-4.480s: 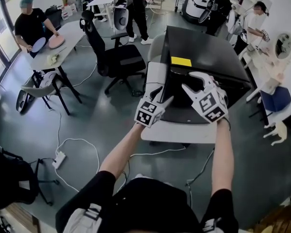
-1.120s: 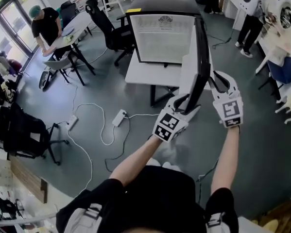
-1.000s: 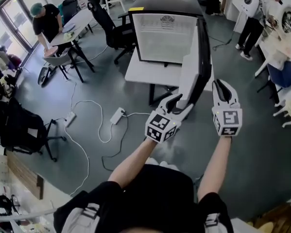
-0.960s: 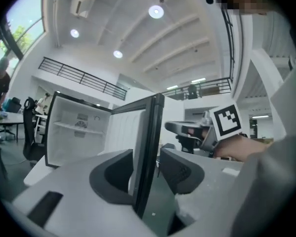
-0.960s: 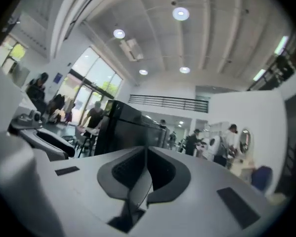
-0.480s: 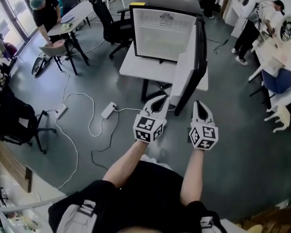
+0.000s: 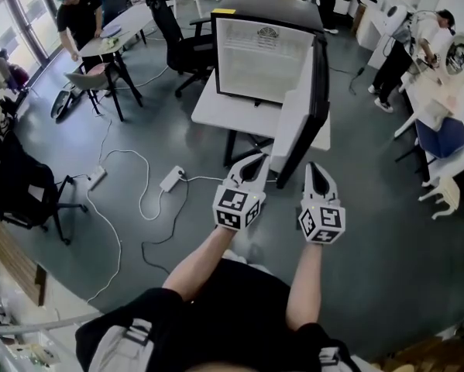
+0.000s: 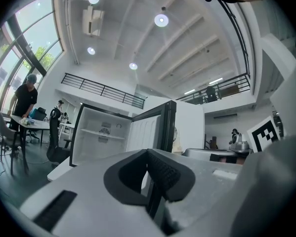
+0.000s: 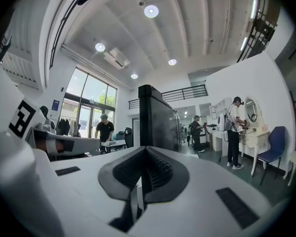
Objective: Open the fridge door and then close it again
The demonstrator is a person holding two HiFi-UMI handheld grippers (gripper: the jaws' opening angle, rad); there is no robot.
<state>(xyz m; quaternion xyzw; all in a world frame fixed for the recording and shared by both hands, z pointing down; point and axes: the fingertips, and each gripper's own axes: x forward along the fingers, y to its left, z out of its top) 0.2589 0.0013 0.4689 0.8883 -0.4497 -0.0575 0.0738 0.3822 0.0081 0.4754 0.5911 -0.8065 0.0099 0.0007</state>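
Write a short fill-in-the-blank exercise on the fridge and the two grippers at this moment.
1. The door of the fridge stands ___.
2. The jaws of the left gripper and the right gripper are both ___.
3. A note on the fridge's top is ___ in colour.
Missing words: open; shut; yellow.

We cannot read what seems a printed label (image 7: 263, 32) on the fridge's (image 7: 266, 6) back wall: too small. The open door (image 7: 318, 91) covers part of the table (image 7: 216, 111); in the right gripper view it hides the fridge's inside.
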